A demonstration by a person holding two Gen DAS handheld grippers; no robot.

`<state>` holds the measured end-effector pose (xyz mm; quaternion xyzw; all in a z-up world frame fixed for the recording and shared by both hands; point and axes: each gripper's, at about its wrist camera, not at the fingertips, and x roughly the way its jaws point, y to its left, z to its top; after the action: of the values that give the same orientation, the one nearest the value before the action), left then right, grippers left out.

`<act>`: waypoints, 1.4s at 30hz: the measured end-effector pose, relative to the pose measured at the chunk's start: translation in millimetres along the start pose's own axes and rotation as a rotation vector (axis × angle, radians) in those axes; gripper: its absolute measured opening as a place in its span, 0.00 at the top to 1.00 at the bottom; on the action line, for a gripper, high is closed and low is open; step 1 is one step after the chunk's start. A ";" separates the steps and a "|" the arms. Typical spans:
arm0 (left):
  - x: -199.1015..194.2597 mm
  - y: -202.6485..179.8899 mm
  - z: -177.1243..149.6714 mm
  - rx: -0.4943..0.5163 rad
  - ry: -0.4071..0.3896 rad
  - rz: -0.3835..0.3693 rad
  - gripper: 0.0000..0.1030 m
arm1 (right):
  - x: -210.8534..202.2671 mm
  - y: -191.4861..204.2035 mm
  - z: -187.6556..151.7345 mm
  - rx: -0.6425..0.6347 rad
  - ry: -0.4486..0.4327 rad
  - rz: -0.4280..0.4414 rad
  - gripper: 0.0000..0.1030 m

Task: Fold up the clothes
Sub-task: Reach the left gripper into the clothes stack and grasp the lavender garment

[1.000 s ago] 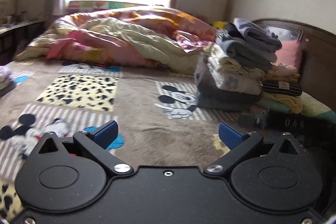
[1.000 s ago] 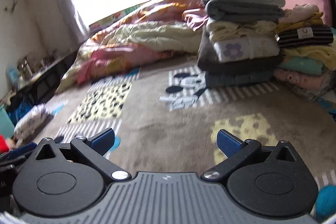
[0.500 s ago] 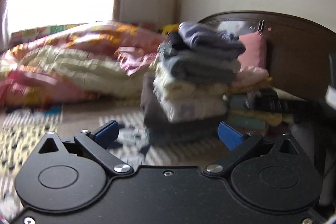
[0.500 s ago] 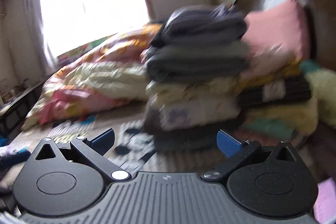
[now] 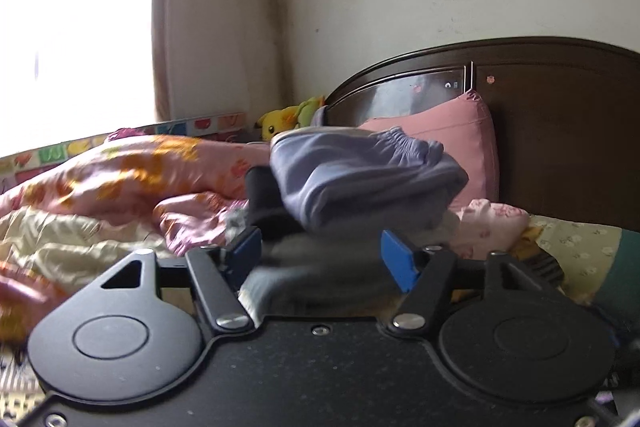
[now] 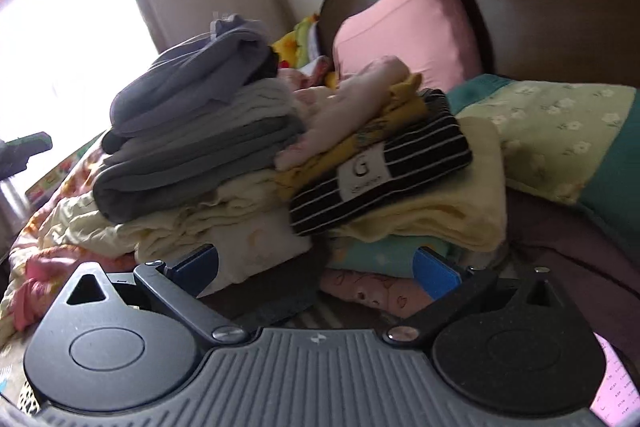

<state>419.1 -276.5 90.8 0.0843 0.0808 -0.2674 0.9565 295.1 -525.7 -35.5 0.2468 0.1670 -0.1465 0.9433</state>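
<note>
Two stacks of folded clothes stand on the bed by the headboard. The taller stack [image 6: 192, 163] has a lavender-grey folded garment [image 6: 192, 87] on top; the same garment [image 5: 360, 179] fills the middle of the left wrist view. A shorter stack beside it holds a black striped garment [image 6: 380, 171] over a pale yellow one [image 6: 440, 211]. My left gripper [image 5: 322, 257] is open and empty, close below the top garment. My right gripper [image 6: 316, 271] is open and empty, low in front of both stacks.
A dark wooden headboard [image 5: 560, 115] stands behind with a pink pillow [image 6: 400, 27] and a floral pillow [image 6: 560, 139]. A crumpled pink and yellow quilt [image 5: 100, 195] lies to the left under the window. A yellow plush toy [image 5: 280, 121] sits in the corner.
Both grippers have swung right and moved close to the stacks of folded clothes, which now fill the views. The jaws have stayed open.
</note>
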 end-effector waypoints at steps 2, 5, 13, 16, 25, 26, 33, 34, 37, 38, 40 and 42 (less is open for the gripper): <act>19.3 -5.1 5.1 0.028 0.004 0.007 0.47 | 3.9 -1.0 0.0 0.012 -0.015 0.009 0.00; 46.1 -10.8 10.8 0.060 0.015 0.021 0.54 | 7.2 3.5 -0.8 -0.008 -0.007 0.038 0.00; 66.9 -16.3 17.4 0.093 0.005 0.112 0.94 | 9.2 9.2 -1.3 -0.021 0.020 0.065 0.00; 43.0 -13.8 30.7 0.117 -0.053 0.135 0.97 | 8.6 8.4 -0.1 -0.013 0.020 0.073 0.00; -77.5 23.2 87.1 0.109 -0.275 0.296 1.00 | -0.8 14.3 6.7 0.006 0.000 0.096 0.00; -86.7 27.6 94.3 0.133 -0.255 0.301 1.00 | -2.6 15.7 7.3 0.007 -0.003 0.103 0.00; -157.9 76.5 99.3 0.179 -0.048 0.368 1.00 | -16.7 34.8 9.1 -0.023 -0.023 0.157 0.00; -174.6 92.1 97.5 0.119 -0.034 0.384 1.00 | -17.9 38.7 9.0 -0.030 -0.024 0.165 0.00; -199.1 110.6 72.3 0.200 0.116 0.459 1.00 | -20.5 50.0 7.7 -0.046 -0.015 0.200 0.00; -213.1 123.3 65.8 0.143 0.134 0.478 1.00 | -21.7 53.9 7.4 -0.052 -0.014 0.211 0.00; -237.7 137.3 46.3 0.083 0.167 0.489 1.00 | -24.4 62.7 6.5 -0.066 -0.014 0.235 0.00; -253.3 138.0 27.2 0.120 0.218 0.506 1.00 | -27.8 71.4 5.7 -0.081 -0.012 0.258 0.00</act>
<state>280.8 -39.6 184.1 0.1867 0.1435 -0.0136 0.9718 297.1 -463.6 9.7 0.2272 0.1339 -0.0188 0.9644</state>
